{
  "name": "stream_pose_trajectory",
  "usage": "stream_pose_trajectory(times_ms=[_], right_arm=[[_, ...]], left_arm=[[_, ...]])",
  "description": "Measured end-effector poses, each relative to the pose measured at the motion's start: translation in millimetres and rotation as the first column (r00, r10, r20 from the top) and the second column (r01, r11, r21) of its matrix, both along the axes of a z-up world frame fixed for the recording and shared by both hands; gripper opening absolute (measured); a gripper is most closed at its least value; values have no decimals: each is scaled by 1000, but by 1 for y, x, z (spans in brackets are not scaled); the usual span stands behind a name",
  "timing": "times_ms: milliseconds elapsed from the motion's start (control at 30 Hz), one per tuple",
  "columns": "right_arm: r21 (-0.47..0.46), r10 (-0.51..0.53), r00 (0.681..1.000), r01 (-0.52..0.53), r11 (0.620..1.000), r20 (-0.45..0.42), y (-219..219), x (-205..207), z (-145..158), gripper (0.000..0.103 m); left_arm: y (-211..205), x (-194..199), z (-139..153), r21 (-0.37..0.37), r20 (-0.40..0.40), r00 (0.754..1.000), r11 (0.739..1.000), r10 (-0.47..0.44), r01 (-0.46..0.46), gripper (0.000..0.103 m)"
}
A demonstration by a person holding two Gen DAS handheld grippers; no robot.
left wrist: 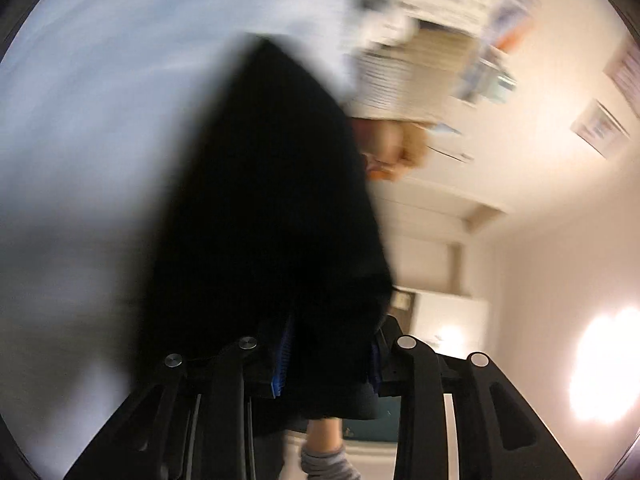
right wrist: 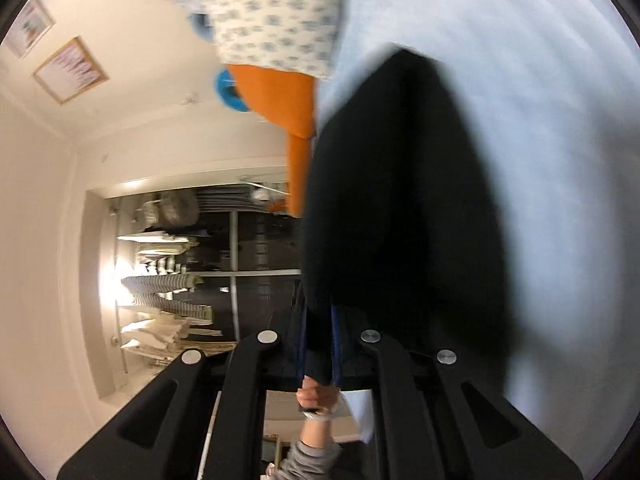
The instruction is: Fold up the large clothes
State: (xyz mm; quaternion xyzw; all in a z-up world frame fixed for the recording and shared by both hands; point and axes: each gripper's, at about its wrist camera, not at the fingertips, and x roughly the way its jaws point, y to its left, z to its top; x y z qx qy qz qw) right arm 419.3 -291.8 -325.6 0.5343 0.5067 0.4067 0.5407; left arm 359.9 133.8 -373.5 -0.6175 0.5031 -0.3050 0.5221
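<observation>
Both grippers, left [left wrist: 328,364] and right [right wrist: 320,344], pinch the black garment [left wrist: 264,200] between narrowed fingers, apparently spreading it over the pale-blue bed [right wrist: 520,120] for folding.

One black garment [right wrist: 400,208] lies on one pale blue sheet [right wrist: 520,80]. Beside the sheet sit one patterned cloth [right wrist: 276,20] and one orange item [right wrist: 280,96]. Two framed pictures [right wrist: 70,70] hang beyond the sheet.

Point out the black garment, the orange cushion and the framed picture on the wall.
black garment [right wrist: 400,208]: right wrist view, middle of the dark cloth.
orange cushion [right wrist: 280,96]: right wrist view, its flat orange face.
framed picture [right wrist: 71,69]: right wrist view, centre inside the wooden frame.
</observation>
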Motion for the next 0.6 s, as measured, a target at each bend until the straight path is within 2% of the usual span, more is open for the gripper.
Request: stream_pose_trajectory(times_ms=[33, 67, 100, 133, 167, 200, 233, 267, 300, 333, 400, 433, 467, 500, 600], right_arm=[[-66, 3, 1000, -1, 998, 26, -3, -2, -7, 13], [-112, 12, 997, -3, 994, 80, -4, -3, -7, 8], [-153, 16, 990, 6, 988, 140, -3, -6, 0, 9], [-229, 31, 979, 16, 973, 202, -2, -8, 10, 13], [-305, 56, 961, 30, 952, 272, 0, -10, 24, 22], [-344, 68, 951, 42, 938, 302, 0, -12, 34, 32], [-378, 80, 944, 49, 925, 320, -1, -14, 44, 49], [-408, 89, 937, 60, 911, 336, -3, -17, 56, 67], [-458, 96, 928, 86, 885, 361, -5, -20, 70, 76], [-498, 115, 909, 111, 860, 401, -6, -27, 83, 78], [-543, 158, 870, 141, 828, 467, 0, -46, 108, 77], [-552, 170, 859, 149, 820, 483, 0, -54, 118, 76], [-544, 182, 853, 135, 828, 490, 3, -62, 124, 72], [-540, 201, 849, 113, 834, 488, 10, -70, 128, 71], [-620, 284, 840, 78, 780, 463, 33, -89, 120, 68]], left_arm=[[2, -3, -14, -21, -15, 1000, 1000, 5, -6, 26], [2, -2, -14, -21, 6, 1000, 1000, -6, 6, 26], [0, 0, -7, 22, 31, 999, 999, -34, 34, 28], [0, 1, -1, 60, 47, 998, 997, -45, 42, 30], [-1, 2, 8, 118, 68, 995, 991, -70, 62, 34], [-1, 3, 19, 178, 87, 991, 981, -97, 80, 38], [1, 2, 32, 246, 105, 987, 965, -119, 90, 54], [1, 0, 43, 305, 125, 984, 949, -130, 86, 75], [7, -2, 60, 392, 152, 978, 917, -143, 73, 86], [10, -9, 82, 512, 189, 969, 858, -161, 43, 100], [7, -21, 110, 613, 231, 952, 789, -203, 19, 100], [4, -29, 120, 631, 251, 942, 776, -221, 14, 100], [5, -31, 128, 641, 260, 936, 767, -237, 16, 100], [-4, -37, 134, 664, 256, 929, 747, -267, 32, 100], [-32, -54, 134, 730, 207, 910, 676, -360, 101, 100]])
